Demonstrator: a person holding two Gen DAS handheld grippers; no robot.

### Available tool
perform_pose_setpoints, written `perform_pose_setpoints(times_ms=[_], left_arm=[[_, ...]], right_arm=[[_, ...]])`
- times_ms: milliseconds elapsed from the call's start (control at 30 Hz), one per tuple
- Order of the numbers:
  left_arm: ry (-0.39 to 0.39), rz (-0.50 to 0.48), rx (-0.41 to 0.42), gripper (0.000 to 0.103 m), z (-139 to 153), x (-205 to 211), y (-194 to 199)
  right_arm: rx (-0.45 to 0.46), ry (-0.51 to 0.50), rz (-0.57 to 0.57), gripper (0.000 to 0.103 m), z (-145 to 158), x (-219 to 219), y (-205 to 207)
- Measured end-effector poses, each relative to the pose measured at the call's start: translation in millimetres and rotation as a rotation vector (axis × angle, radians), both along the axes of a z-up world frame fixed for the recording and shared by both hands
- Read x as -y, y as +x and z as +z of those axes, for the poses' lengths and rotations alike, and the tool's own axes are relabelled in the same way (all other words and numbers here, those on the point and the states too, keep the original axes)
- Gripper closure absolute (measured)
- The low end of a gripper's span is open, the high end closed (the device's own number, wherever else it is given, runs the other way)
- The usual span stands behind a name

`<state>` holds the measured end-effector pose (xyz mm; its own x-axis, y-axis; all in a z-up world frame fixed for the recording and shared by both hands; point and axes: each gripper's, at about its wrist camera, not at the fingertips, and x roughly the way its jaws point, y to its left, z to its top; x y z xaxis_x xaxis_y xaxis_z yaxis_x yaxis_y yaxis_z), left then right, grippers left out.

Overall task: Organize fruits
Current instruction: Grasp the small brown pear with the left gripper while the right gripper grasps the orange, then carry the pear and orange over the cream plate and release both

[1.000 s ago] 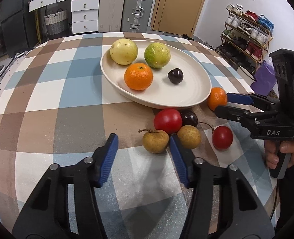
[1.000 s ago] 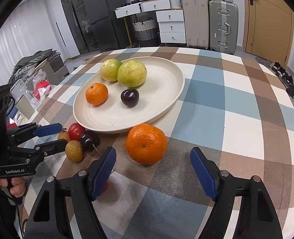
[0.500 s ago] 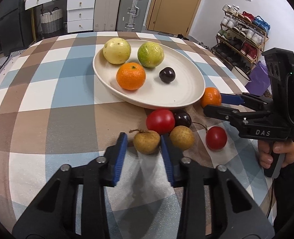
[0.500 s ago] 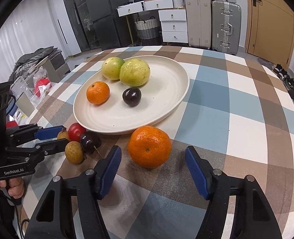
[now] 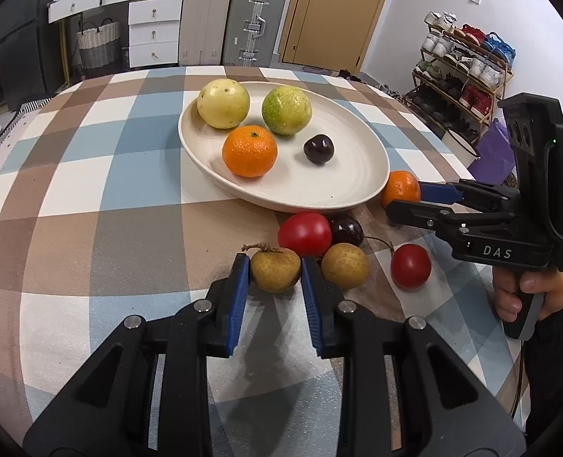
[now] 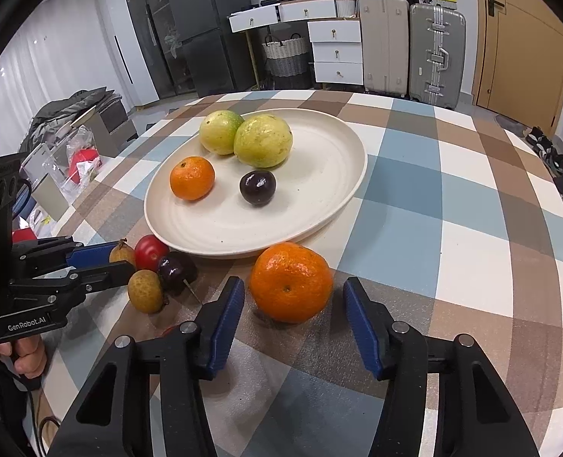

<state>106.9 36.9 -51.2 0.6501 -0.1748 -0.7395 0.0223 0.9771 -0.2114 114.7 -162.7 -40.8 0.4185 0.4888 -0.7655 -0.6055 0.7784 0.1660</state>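
The left gripper (image 5: 274, 270) is clenched on the stemmed longan (image 5: 275, 269), blue pads pressed to both its sides, and the fruit sits on the checked tablecloth (image 5: 91, 198). That looks like a grip taken ahead of a lift to the plate.

Just to that gripper's right lies a second longan (image 5: 344, 266), touching the first one's neighbours: two longans in all. A little further right sits a red cherry tomato (image 5: 410, 266), and just beyond the held longan another red tomato (image 5: 305, 233), so two. A dark cherry (image 5: 346, 230) is tucked beside it.

Over to the right gripper (image 6: 293, 304). Its jaws have just been closing around the loose mandarin (image 6: 291, 282), but there is daylight on both sides. It is bracketing the fruit, not gripping yet. The mandarin rests against the plate's near rim.

Beyond both grippers is the cream plate (image 5: 342, 190), the collecting spot by the look of it. On it are one mandarin (image 5: 249, 151), one dark cherry (image 5: 318, 148), and at the back two yellow-green round fruits (image 5: 223, 103), kind unclear. That makes two mandarins and two cherries overall. Four fruits are plated and six are off the plate.
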Motion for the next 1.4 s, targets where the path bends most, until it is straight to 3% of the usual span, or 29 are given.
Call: perform_pose_setpoints(times_ms=[167,567,900,1400], left_arm=[[0.003,0.009,0.021,0.078,4,-2,-2],[0.049,0.042,0.127,0.078,21,-2,-12],[0.120,0.063,0.220,0.078,58,4,-20],[0.137,0.091,0.282,0.078,91,12,-4]], right_arm=[[-0.004,0.016,0.003,0.059,1,2,0],[0.030,0.077,-0.033,0.060,15,20,-6],[0.064,0.112,-0.062,0.060,37,33,-8],[0.129,0.119,-0.056,0.060,78,37,-6]])
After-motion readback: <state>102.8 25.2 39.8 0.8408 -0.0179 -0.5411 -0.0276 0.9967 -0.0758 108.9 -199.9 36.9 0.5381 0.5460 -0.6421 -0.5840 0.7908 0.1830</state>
